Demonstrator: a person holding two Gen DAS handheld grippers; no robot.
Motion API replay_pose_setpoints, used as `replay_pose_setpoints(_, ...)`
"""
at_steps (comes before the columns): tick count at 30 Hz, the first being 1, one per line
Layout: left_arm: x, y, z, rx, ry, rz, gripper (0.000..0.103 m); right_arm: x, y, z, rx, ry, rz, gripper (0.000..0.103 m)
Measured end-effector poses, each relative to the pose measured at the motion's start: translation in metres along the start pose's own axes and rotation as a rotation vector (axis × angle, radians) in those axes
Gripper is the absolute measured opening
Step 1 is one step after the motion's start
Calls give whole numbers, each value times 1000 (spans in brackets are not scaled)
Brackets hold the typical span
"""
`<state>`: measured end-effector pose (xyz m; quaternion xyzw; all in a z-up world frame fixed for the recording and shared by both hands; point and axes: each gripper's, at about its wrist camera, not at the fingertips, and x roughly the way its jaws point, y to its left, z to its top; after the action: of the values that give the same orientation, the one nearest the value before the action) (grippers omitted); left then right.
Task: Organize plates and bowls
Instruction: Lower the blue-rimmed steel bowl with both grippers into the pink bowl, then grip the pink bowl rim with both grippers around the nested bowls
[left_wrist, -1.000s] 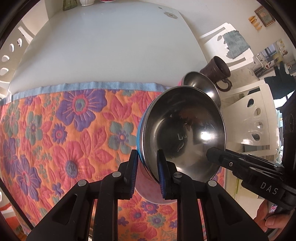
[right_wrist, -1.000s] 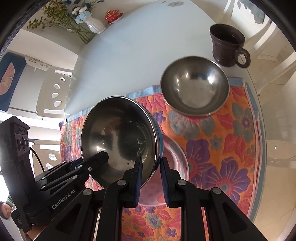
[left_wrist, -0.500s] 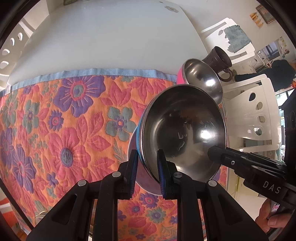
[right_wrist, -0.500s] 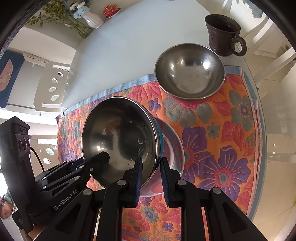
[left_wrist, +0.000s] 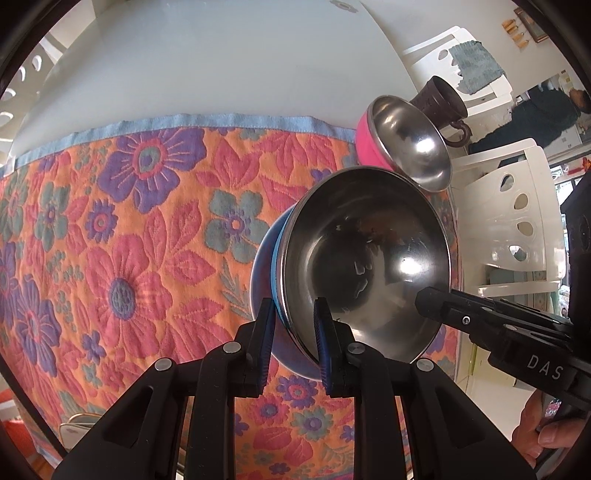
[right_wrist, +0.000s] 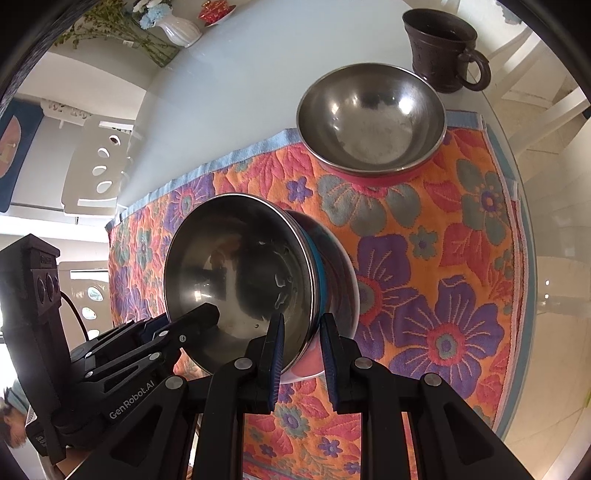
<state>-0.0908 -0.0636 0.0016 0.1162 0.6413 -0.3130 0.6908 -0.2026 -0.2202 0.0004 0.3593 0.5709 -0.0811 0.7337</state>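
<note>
Steel bowl (left_wrist: 365, 254) hiding plate (left_wrist: 260, 266) beneath

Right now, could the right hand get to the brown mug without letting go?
Probably not. The right gripper is shut on the blue bowl, shared with the left gripper; the pink bowl fronts the brown mug.

A floral cloth (right_wrist: 436, 280) with a pale blue hem is spread over the near part of a white table (right_wrist: 236, 81). A dark brown mug (right_wrist: 441, 50) is set on the table just beyond the cloth's far corner. A white vase (right_wrist: 181, 29) of flowers and a small red dish (right_wrist: 214, 9) are placed at the table's far edge. White chairs (left_wrist: 517, 218) are drawn up beside the table.
</note>
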Motion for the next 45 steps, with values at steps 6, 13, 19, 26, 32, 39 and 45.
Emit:
replay_pose_setpoints(6,5,1,0,3,9,2,19,4,-5,0,9,9,3,19)
replay_pose_setpoints(13,14,-3,-1,38,21,24,19,6,-8,2,16,15,1,19)
replay_pose_setpoints(19,12,0,1,27,12,9,19,7,-9,4,12,17,4,19)
replay_pose_setpoints(26,4,9,0,21,-5,0,21,6,-10,8,14,19,33,19)
replay_pose_setpoints(32,-1,9,0,25,-6,-4,21,7,-6,9,2,20,35,19)
replay_pose_setpoints(39,-7,9,-2,12,-14,-24,21,10,-6,9,9,26,35,19)
replay_pose_setpoints(45,-16,16,-1,-8,-34,-35,21,8,-9,9,13,22,39,19)
